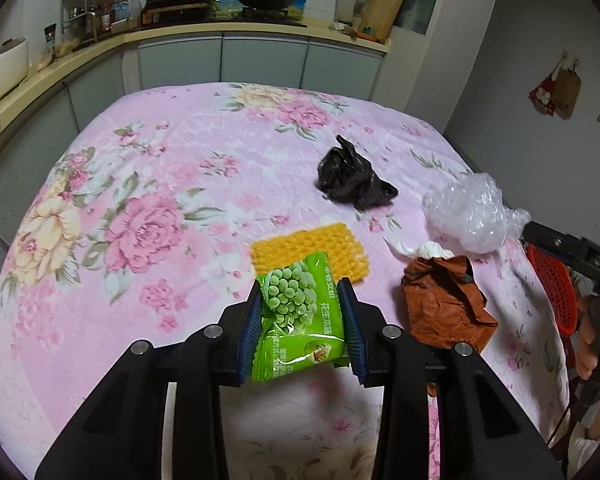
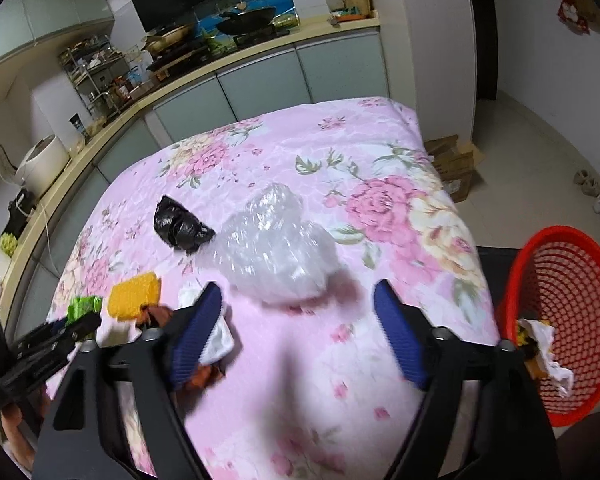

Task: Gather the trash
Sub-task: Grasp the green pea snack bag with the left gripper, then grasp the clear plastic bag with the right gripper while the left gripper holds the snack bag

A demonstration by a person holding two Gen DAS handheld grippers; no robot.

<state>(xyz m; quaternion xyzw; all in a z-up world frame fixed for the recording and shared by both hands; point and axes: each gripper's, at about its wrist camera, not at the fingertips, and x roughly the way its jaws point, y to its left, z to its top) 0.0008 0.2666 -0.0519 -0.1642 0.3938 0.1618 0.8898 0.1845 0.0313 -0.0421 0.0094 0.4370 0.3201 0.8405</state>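
Right wrist view: the right claw (image 2: 298, 336) gapes wide and empty, the clear plastic wad (image 2: 276, 252) on the bed (image 2: 380, 208) straight ahead; the red basket (image 2: 568, 280) sits rightward. The left claw (image 1: 302, 328) clamps the green snack packet (image 1: 300, 312).

my left gripper (image 1: 302, 322) covers the green snack packet's (image 1: 300, 312) sides | brown paper (image 2: 204, 378) mostly hidden behind my right gripper (image 2: 300, 334) | red basket (image 2: 580, 280) cut off at frame edge, kinda blurry

clear: floral cloth (image 1: 148, 168) far-left half | blocked: black bag (image 1: 350, 178), bubble wrap (image 2: 278, 250), brown paper (image 1: 446, 302) on right
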